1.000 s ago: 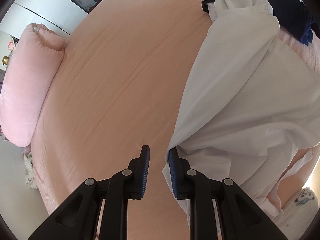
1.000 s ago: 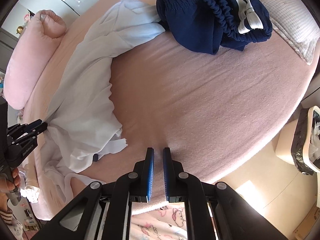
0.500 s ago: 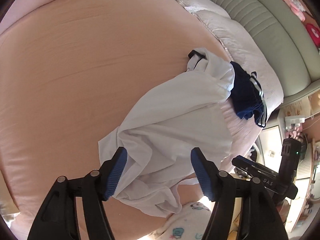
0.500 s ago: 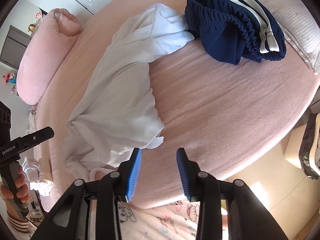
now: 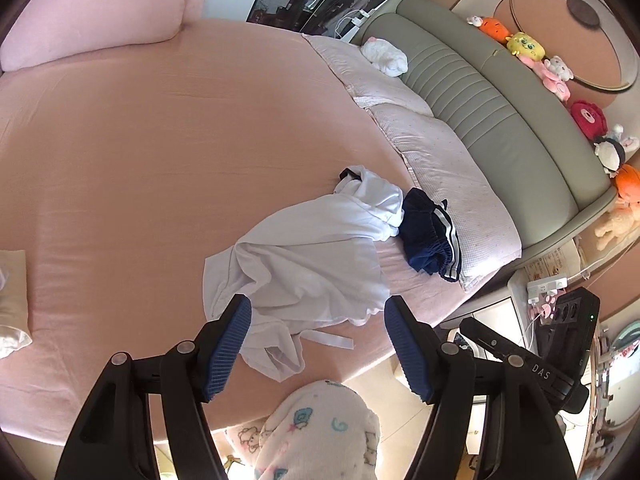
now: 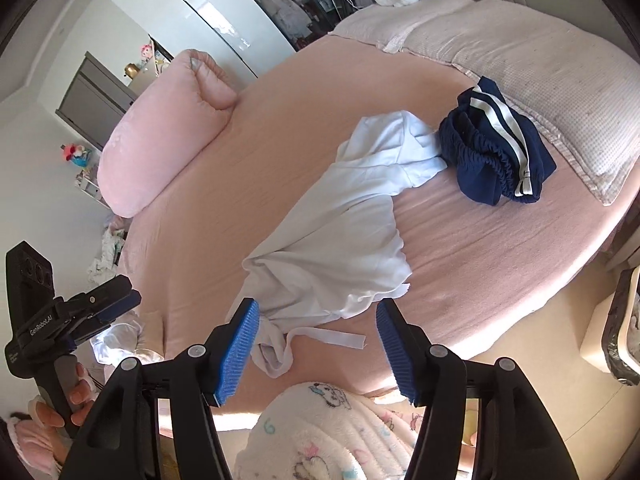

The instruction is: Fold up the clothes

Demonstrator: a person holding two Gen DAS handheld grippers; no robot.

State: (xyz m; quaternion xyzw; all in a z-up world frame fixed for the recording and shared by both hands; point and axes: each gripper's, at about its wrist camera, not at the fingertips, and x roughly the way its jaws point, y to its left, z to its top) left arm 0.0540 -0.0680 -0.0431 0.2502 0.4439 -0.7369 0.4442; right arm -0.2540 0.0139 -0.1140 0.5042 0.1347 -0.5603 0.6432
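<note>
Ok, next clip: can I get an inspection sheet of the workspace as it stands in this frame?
Surface: round bed with pink sheet, mostly bare.
Job's things: crumpled white cloth garment lying unfolded near the bed's edge; bunched navy shorts with white stripes beside it, at the pillow's edge.
Clutter: long pink bolster; white plush toy by the grey headboard.
Grippers: left claw and right claw both open above the garment, holding nothing; jaws have just been opening.
Cables: white power strip with plugs beside the bed.
Surroundings: row of plush toys behind the headboard.
</note>
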